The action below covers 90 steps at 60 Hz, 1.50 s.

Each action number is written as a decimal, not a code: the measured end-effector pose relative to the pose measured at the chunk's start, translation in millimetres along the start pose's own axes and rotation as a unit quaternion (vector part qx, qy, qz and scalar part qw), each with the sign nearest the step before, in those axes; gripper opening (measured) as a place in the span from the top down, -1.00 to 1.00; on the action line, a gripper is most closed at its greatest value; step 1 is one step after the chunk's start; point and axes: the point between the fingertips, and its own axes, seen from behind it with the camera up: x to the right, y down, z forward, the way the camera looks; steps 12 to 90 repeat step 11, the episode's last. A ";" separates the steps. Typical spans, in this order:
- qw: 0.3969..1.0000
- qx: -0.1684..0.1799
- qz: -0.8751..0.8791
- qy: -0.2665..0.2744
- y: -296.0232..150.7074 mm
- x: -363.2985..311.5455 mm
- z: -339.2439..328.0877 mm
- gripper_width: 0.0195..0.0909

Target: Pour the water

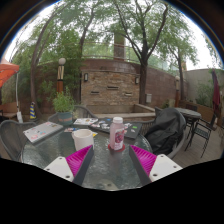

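Note:
A small bottle [117, 134] with a pink label stands upright on the round glass patio table [60, 150], just ahead of my fingers. To its left sits a white cup [84, 139]. My gripper [111, 162] is open, its two magenta pads [79, 160] spread wide on either side, with only the glass tabletop between them. The bottle is beyond the fingertips, slightly right of the middle of the gap, and the fingers do not touch it.
Papers or a flat tray [42, 131] lie on the table's left side, with more papers [86, 122] further back. A dark jacket [166, 130] hangs over a chair at the right. A brick building [112, 85], trees and patio chairs stand behind.

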 end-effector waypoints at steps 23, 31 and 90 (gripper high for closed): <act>1.000 0.006 0.008 0.001 -2.1 -16.3 -80.0 -0.75; 1.000 0.006 0.008 0.001 -2.1 -16.3 -80.0 -0.75; 1.000 0.006 0.008 0.001 -2.1 -16.3 -80.0 -0.75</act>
